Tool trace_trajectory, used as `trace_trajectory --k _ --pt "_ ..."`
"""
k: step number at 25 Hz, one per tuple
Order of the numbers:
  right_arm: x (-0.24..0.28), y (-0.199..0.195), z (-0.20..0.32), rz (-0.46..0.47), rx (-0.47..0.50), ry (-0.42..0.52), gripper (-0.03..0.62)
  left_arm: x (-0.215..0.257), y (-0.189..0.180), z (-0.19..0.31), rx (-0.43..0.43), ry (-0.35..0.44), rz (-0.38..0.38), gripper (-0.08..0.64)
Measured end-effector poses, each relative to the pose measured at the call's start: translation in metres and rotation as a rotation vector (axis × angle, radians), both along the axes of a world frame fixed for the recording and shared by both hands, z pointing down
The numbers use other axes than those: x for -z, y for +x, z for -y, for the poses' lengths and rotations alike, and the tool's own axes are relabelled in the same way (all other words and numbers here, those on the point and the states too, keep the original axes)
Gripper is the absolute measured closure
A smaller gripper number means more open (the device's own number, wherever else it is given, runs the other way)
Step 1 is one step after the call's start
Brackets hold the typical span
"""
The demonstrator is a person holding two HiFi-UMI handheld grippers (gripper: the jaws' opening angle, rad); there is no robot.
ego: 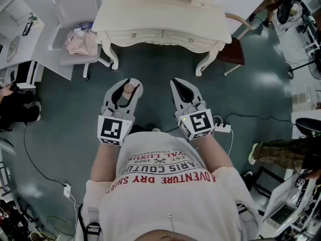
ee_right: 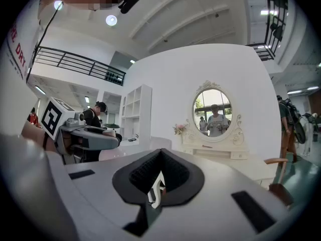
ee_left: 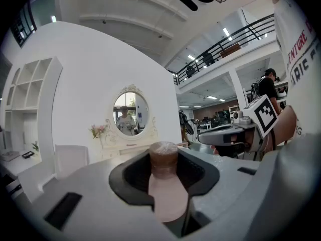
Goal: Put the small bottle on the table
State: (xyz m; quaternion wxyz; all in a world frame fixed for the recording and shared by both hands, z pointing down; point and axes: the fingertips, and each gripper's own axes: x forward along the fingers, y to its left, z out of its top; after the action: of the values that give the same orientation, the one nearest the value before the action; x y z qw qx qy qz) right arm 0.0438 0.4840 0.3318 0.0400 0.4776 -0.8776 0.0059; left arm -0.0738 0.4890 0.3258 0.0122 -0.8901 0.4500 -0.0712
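- I can't see the foot of the small bottle (ee_left: 165,185); it sinks out of sight behind the left gripper (ee_left: 164,157) fingers (ee_left: 90,195).
- The dressing table (ego: 150,16), my surface, is cut off at the head view's top edge.
- The flowers (ee_left: 98,130) beside the mirror (ee_left: 130,113) are too small for me to name.
- A person (ego: 17,109) is cut off by the left edge.

The small bottle (ee_left: 165,190), pale pink with a brown cap, is clamped in the left hand-held gripper (ego: 125,86), short of the white bench (ego: 160,16), cap toward it
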Motion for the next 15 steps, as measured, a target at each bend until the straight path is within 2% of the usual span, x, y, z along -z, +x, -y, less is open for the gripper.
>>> trace_trajectory --k 4,15 --pt "0.000 -0.001 0.002 0.001 0.002 -0.001 0.594 0.003 -0.002 0.003 0.002 0.005 -0.014 0.422" --pt "-0.002 0.015 0.010 0.036 -0.016 -0.003 0.594 -0.002 0.008 0.012 0.011 -0.001 0.004 0.422"
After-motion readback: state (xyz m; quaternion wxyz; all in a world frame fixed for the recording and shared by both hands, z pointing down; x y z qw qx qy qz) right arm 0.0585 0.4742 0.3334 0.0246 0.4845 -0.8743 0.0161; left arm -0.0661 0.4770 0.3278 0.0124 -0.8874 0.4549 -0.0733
